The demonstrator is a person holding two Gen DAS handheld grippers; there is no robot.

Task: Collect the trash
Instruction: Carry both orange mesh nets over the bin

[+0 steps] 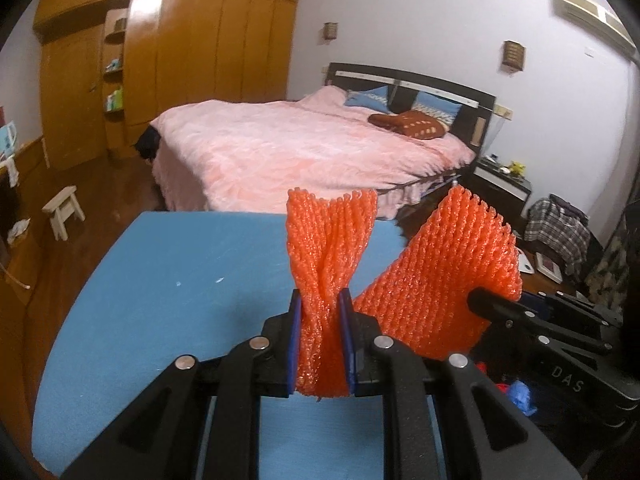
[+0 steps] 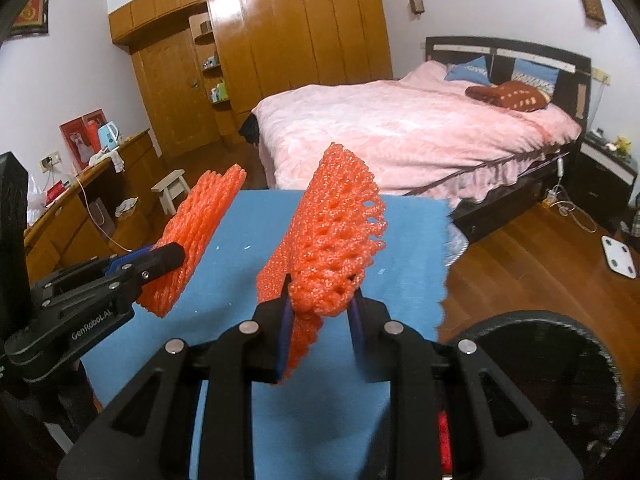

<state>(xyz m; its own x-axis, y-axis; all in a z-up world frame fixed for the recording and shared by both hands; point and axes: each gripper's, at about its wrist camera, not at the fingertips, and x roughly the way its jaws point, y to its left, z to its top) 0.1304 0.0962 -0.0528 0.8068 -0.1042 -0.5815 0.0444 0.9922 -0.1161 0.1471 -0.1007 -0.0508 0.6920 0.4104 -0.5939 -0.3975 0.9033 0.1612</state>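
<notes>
My left gripper [image 1: 320,312] is shut on an orange foam fruit net [image 1: 328,248], held above the blue table [image 1: 160,280]. My right gripper [image 2: 320,300] is shut on a second orange foam net [image 2: 336,232], also held in the air. In the left wrist view the right gripper [image 1: 480,300] and its net [image 1: 448,280] show at the right. In the right wrist view the left gripper [image 2: 176,256] and its net [image 2: 200,232] show at the left. A dark round bin [image 2: 540,380] sits low at the right, below the right gripper.
A bed with a pink cover [image 1: 300,148] stands beyond the table. A wooden wardrobe [image 1: 180,60] fills the far wall. A small white stool [image 1: 64,210] stands on the wooden floor at left. A dresser with clutter [image 2: 80,200] lines the left wall.
</notes>
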